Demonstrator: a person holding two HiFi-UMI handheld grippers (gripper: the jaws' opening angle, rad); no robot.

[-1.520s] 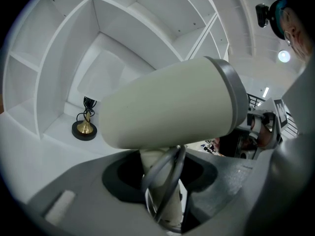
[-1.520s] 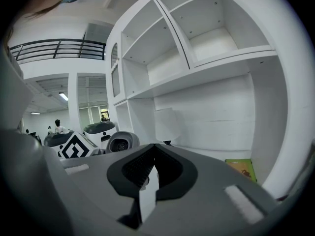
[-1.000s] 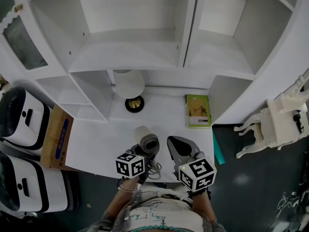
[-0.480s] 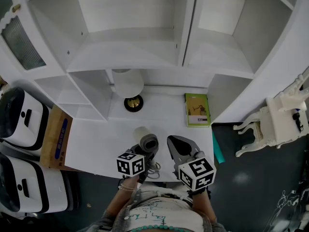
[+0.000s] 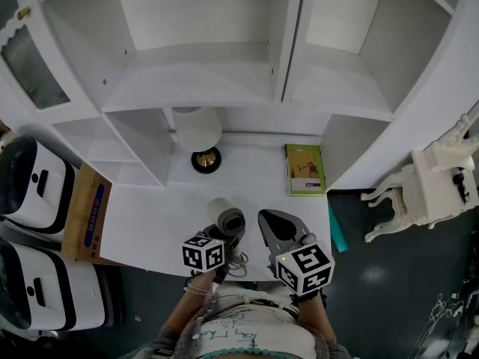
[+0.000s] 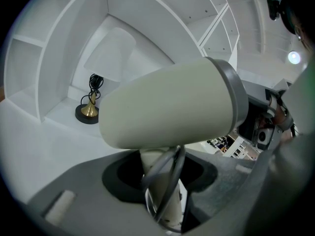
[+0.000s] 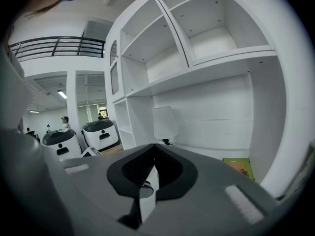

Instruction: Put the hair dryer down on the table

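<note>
Clamping the hair dryer (image 6: 167, 107), left tool (image 6: 162, 193) seemingly unmoved.

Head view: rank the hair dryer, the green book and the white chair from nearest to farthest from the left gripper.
1. Hair dryer, gripped between the jaws of the left gripper.
2. Green book, back right on the table.
3. White chair, on the floor, far right.
</note>
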